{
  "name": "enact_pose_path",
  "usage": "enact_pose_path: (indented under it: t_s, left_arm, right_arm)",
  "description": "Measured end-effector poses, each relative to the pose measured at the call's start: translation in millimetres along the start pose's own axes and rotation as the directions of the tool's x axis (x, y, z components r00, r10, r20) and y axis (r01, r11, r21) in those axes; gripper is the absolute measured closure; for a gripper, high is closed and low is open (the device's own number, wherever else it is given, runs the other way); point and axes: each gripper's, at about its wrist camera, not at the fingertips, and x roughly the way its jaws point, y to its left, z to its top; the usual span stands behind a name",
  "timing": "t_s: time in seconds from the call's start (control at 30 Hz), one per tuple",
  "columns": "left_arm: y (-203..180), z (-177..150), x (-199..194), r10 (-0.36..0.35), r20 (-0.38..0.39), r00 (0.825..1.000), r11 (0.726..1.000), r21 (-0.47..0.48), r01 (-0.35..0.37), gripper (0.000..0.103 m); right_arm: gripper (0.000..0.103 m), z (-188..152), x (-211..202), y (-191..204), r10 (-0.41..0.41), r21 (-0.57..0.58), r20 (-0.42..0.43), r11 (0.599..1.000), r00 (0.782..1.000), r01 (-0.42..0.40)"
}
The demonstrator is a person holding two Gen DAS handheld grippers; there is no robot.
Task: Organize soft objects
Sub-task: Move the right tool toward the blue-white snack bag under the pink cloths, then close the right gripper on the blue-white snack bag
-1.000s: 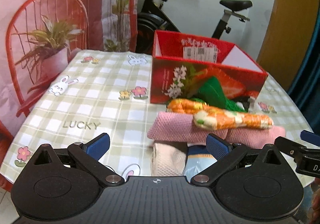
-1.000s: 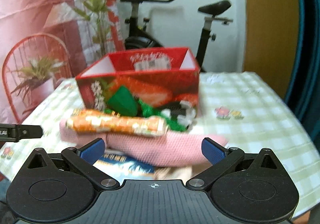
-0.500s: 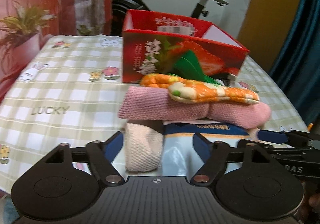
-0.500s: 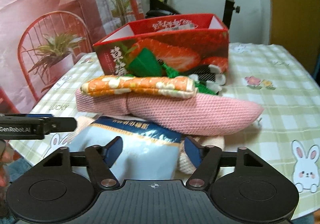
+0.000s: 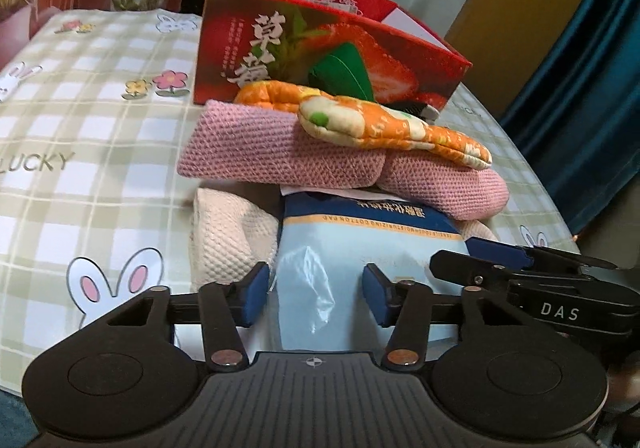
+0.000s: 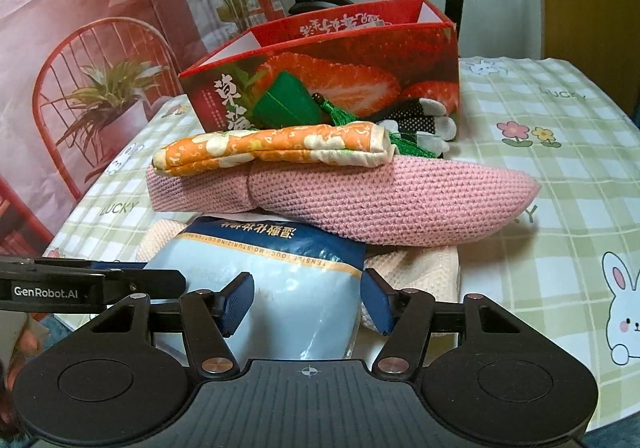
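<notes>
Both tongs, left [image 5: 316,294] and right [image 6: 306,300], have been closing around the pouch [image 5: 360,244], pads not clearly pressing; dragging it out could topple the pink knit [image 6: 360,199] and orange cloth [image 6: 276,147].

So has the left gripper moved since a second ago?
Yes. The left gripper has come down and forward toward the red box, closing around the blue packet.
</notes>
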Motion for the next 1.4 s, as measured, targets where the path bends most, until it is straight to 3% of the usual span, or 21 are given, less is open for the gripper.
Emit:
enact_pose_path:
  t_s: [0.2, 0.57, 0.73, 0.87, 1.03, 1.13, 1.2, 1.4]
  left_arm:
    - [4.4, 0.1, 5.2, -0.014, -0.011, 1.0, 1.0, -0.02, 0.014, 0.052]
    - [8.1, 0.6, 13.2, -0.032, -0.04, 0.999, 0.998, -0.052, 0.03, 0.051]
    - [10.6, 2.6, 12.7, -0.037, -0.033, 0.999, 0.997, -0.07, 0.034, 0.052]
    - [8.8, 2.3, 8.9, -0.009, -0.015, 1.0, 0.998, -0.058, 0.008, 0.052]
    - [14.4, 2.5, 11.4, -0.028, -0.02, 0.999, 0.996, -0.088, 0.026, 0.054]
    - [13.6, 2.5, 11.0, -0.029, -0.017, 0.999, 0.996, -0.082, 0.028, 0.063]
    - [12.0, 2.4, 7.4, -0.04, -0.01, 0.999, 0.997, -0.064, 0.039, 0.081]
    - [11.6, 4.3, -6.9, -0.058, 0.041, 0.997, 0.996, -0.059, 0.06, 0.083]
  right_arm:
    - [0.048, -0.3, 3.2, -2.8, -0.022, 0.023, -0.009, 0.999, 1.0, 0.022]
    - [0.049, -2.9, 12.3, -3.9, 0.007, 0.023, -0.029, 1.0, 1.0, -0.006]
    - [0.071, -1.5, 7.4, 1.2, 0.02, -0.002, -0.014, 1.0, 1.0, -0.02]
    - [0.079, -0.3, 4.2, 6.6, 0.053, -0.039, -0.014, 0.998, 0.999, -0.053]
    - [0.083, 0.2, 6.0, -1.0, 0.07, 0.005, -0.019, 0.998, 0.997, -0.07]
    - [0.084, -0.4, 7.0, -3.6, 0.073, 0.016, -0.018, 0.997, 0.997, -0.073]
    - [0.085, -0.3, 5.1, -1.9, 0.07, 0.006, -0.011, 0.998, 0.998, -0.07]
    - [0.087, 5.3, -10.7, 7.3, 0.078, -0.046, 0.048, 0.996, 0.996, -0.076]
